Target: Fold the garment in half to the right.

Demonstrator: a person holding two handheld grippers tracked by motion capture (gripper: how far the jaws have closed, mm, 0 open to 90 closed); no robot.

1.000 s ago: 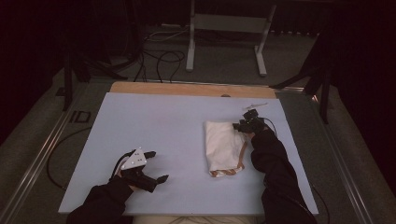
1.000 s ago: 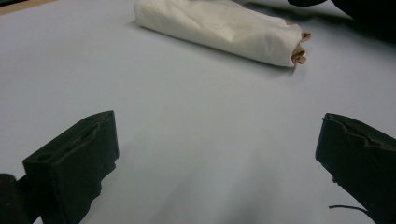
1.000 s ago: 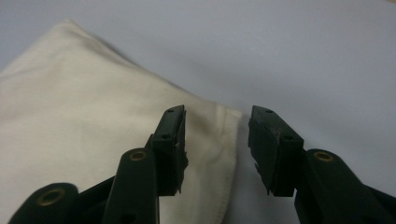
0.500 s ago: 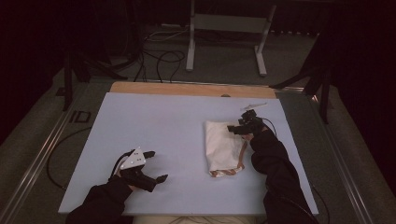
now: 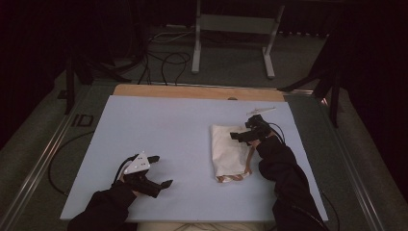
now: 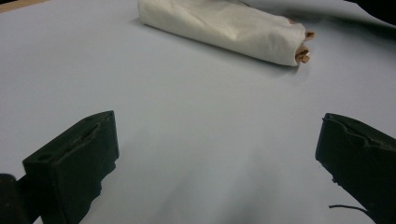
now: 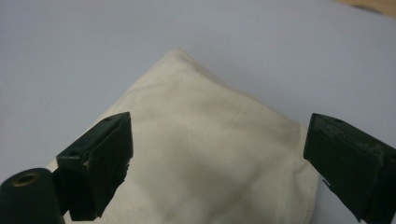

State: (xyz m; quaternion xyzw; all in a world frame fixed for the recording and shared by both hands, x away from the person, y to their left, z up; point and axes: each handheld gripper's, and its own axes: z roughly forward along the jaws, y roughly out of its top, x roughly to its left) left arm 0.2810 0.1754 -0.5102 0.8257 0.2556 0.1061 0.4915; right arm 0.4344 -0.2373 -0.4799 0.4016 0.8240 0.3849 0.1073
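Change is slight: right claw (image 5: 246, 134) has crept onto the folded cream cloth bag (image 5: 230, 152) right of centre on the desk (image 5: 163, 125), released; left claw (image 5: 153, 170) stays released, near-left; a grasp looks imminent.

Your high view is dim and grainy, its surroundings nearly black. Both gripper views look brighter, evenly lit, with soft shadows and slight blur.

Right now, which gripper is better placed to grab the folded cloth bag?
Right. The right gripper hangs open directly over the far end of the cloth bag, with the fabric between its jaws in the right gripper view. The left gripper, also open, sits across bare table, well apart from the bag.
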